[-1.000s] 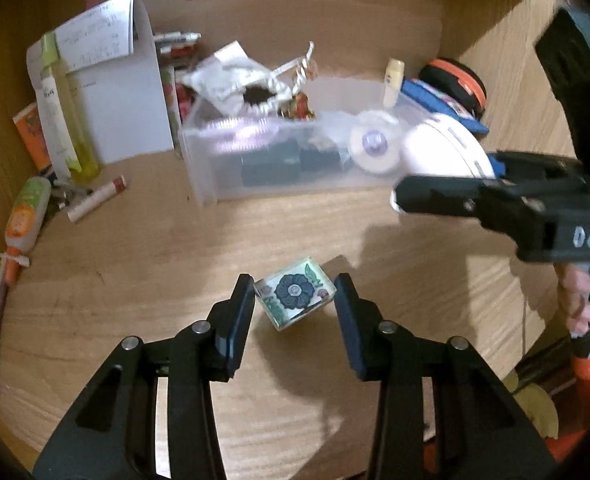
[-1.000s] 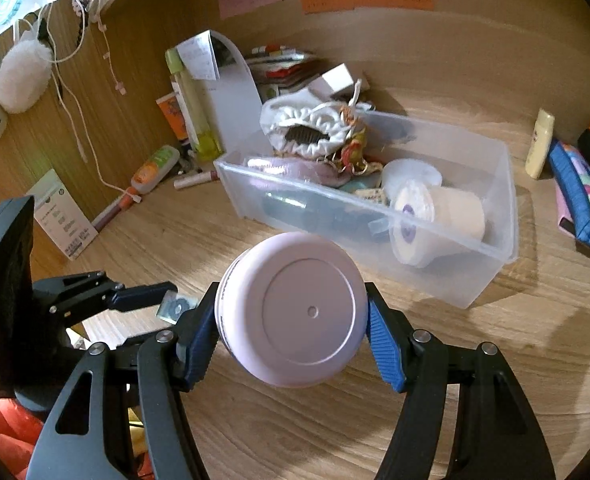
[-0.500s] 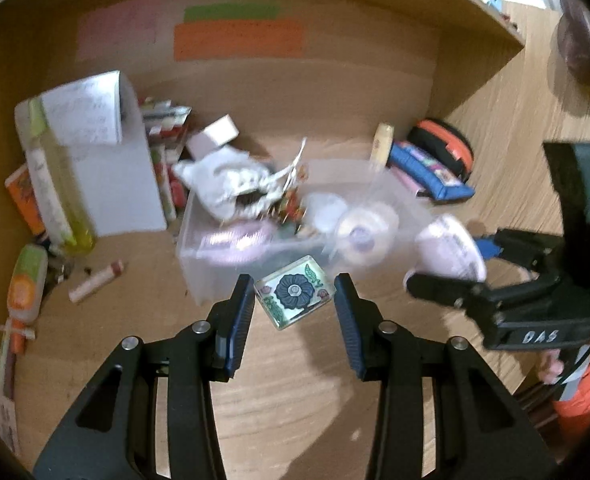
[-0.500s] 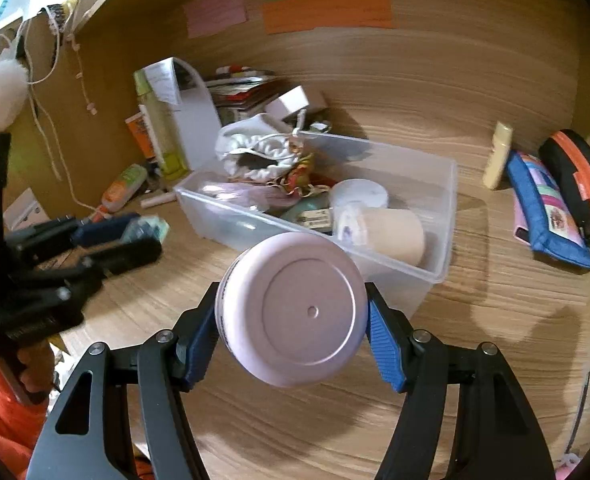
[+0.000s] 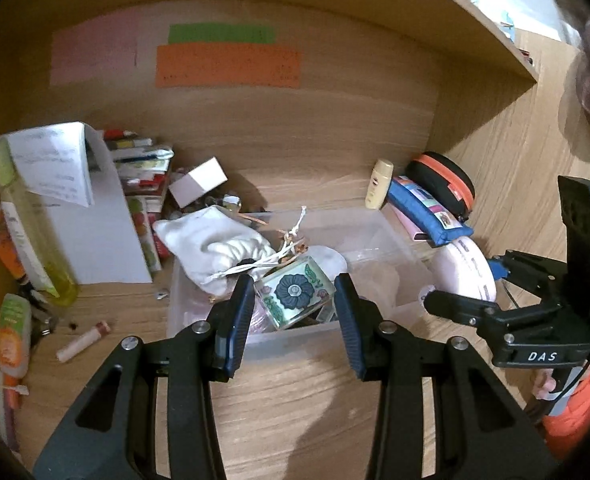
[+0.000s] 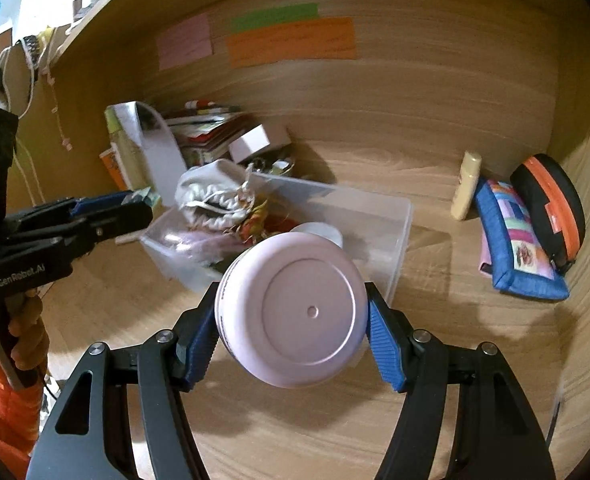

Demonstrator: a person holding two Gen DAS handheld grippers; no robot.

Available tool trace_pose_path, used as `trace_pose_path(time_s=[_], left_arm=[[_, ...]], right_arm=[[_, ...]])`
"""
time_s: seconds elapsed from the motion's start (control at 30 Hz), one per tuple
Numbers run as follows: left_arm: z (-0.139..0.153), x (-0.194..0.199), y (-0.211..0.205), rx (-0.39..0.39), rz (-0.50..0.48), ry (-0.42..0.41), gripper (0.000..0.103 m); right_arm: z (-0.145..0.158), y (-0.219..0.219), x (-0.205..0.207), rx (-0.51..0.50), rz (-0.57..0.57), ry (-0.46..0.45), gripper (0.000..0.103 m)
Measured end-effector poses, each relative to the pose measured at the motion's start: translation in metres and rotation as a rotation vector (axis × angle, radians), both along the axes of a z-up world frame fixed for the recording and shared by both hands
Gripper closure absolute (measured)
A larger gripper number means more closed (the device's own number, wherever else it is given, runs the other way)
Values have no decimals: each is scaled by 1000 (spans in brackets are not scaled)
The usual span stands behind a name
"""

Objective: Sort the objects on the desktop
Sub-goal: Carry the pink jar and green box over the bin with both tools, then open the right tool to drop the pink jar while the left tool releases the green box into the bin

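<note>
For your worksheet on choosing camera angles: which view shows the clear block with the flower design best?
The left wrist view: the clear flower block sits close and face-on in the left hand-held gripper. The right wrist view shows only a sliver of it edge-on at that gripper's tip.

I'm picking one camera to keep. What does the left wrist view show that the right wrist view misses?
Only the left wrist view: the orange tube and the small stick on the desk. Only the right wrist view: the strings hanging at the left wall. Both: the clear bin, the white pouch, the blue case, and both tongs' loads, a flower block and a pink jar.
</note>
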State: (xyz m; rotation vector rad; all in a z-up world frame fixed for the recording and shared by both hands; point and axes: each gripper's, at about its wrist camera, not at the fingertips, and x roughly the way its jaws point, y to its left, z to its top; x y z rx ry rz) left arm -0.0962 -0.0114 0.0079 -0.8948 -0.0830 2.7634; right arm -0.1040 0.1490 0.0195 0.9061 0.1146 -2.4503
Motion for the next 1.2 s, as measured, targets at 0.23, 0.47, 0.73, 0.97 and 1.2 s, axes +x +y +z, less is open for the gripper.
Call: trace_pose_path(time_s=[0.23,0.47,0.73,0.97,1.2], left_arm=[[-15,-22,13,-21,-27,-40,62],[-31,-42,21,-46,-36,-80,62],[-54,-56,21,-53,-53,-128,62],[-59,-57,22,-68,-54,-133,62],[-57,-57,21,-67,-57,-123,47]], right_arm=[[-7,0,-29,13,-13,-21,40],[-15,-7,-52,39,-16,-30,40],[-30,-7,-75,35,-12,-79,40],[-32,-10,-82,64,-8,-59,40],[-33,-14,-84,88,-18,-51,39]])
